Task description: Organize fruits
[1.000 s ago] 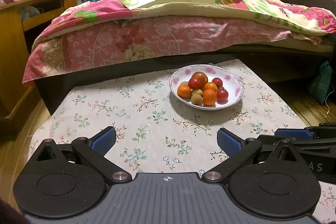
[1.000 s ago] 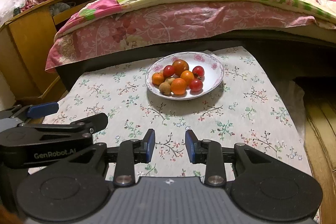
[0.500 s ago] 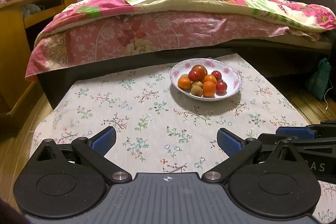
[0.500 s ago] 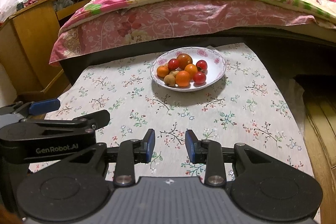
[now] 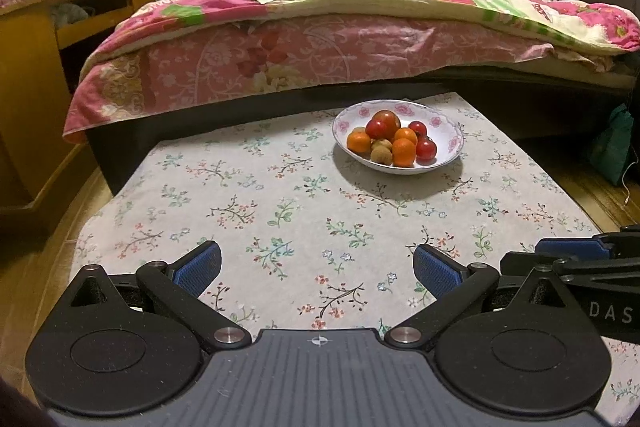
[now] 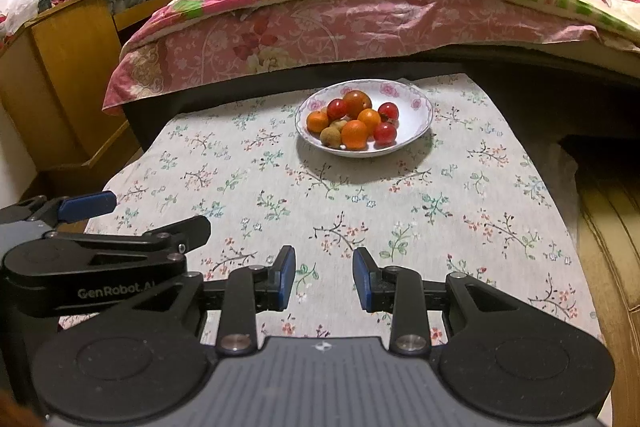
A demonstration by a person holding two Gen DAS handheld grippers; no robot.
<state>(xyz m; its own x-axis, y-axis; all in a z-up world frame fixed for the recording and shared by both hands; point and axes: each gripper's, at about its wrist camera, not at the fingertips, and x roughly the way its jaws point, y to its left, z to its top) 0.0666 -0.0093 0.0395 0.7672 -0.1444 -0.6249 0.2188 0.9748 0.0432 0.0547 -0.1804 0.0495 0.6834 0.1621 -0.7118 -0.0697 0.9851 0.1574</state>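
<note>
A white floral bowl [image 5: 448,147] stands at the far side of the table and also shows in the right wrist view [image 6: 416,111]. It holds several fruits: oranges [image 5: 403,151], red tomatoes [image 5: 426,149] and brown kiwis [image 5: 381,155]. My left gripper [image 5: 318,269] is wide open and empty, over the near part of the table, far short of the bowl. My right gripper [image 6: 324,277] is partly open and empty, also near the front edge. Each gripper shows at the edge of the other's view.
The table has a floral cloth [image 5: 280,211]. A bed with a pink and green quilt [image 5: 360,27] stands right behind it. A wooden desk [image 6: 80,67] is on the left. A green bag [image 5: 612,151] lies on the floor at the right.
Both grippers have drawn back from the bowl and risen a little, so it looks smaller and farther. Their jaw openings are unchanged.
</note>
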